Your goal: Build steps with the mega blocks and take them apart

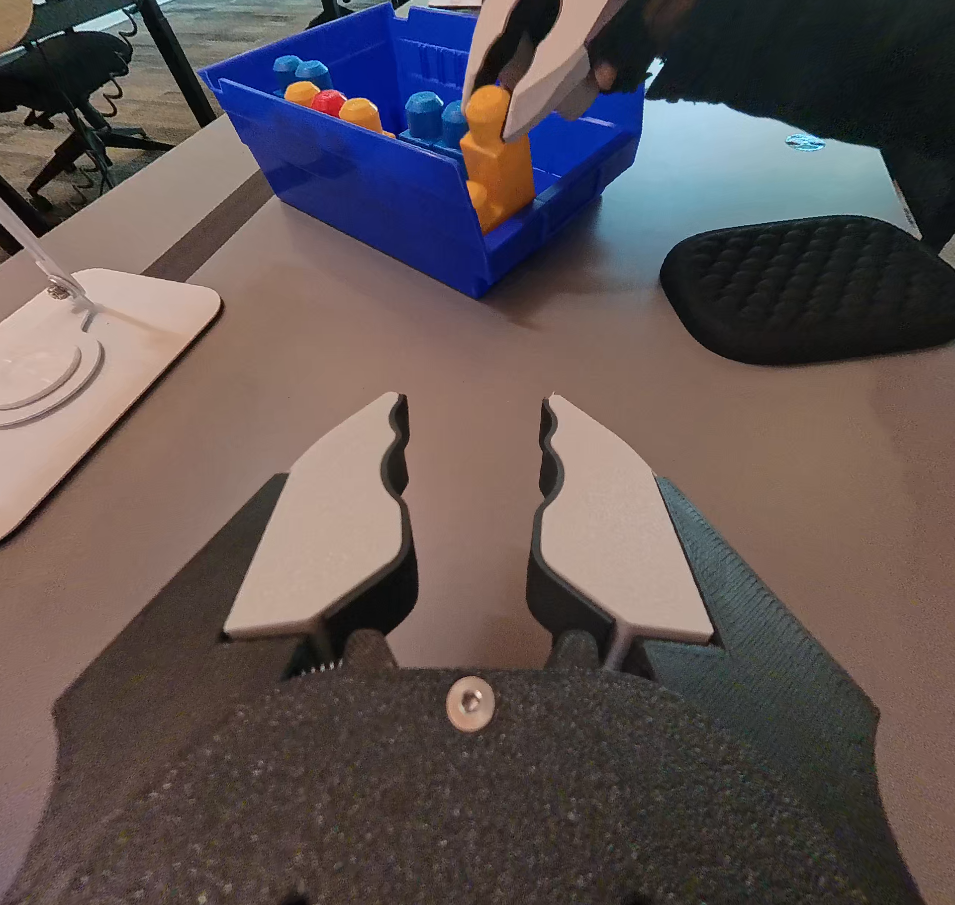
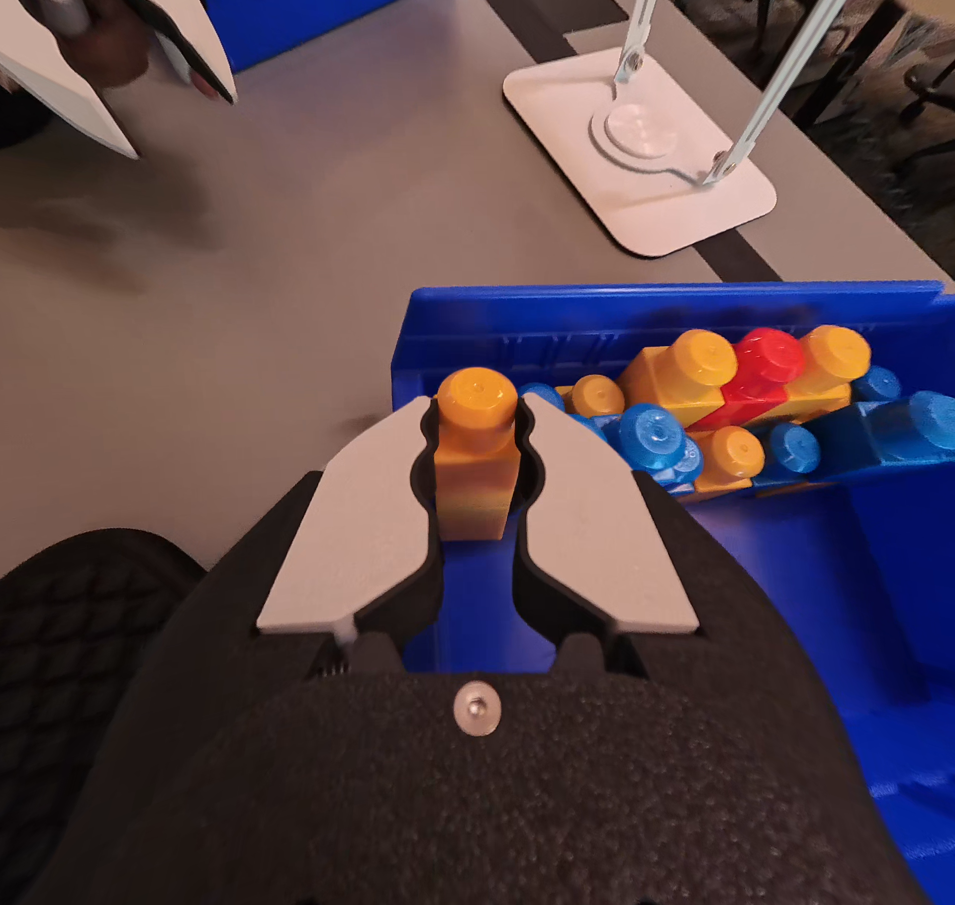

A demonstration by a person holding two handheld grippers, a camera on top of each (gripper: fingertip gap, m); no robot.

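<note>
The right gripper (image 2: pixel 474 418) has its jaws closed on the stud of a tall orange plastic mega block (image 1: pixel 497 167), which stands upright at the near corner of the blue plastic bin (image 1: pixel 372 193), at about one o'clock in the left wrist view. The likeliest trouble is slip: the jaws pinch only the rounded top stud, so a tilted or hurried lift could let the block twist or drop back. Its lower edge could also catch the bin's front wall and tip the bin. The left gripper (image 1: pixel 474 405) hangs over the bare grey counter (image 1: pixel 465 343) at six o'clock, jaws well apart and holding nothing. The block looks glossy, hard and smooth, with a second stud lower on its side. More orange, red and blue blocks (image 2: pixel 744 394) lie heaped in the bin behind it.
</note>
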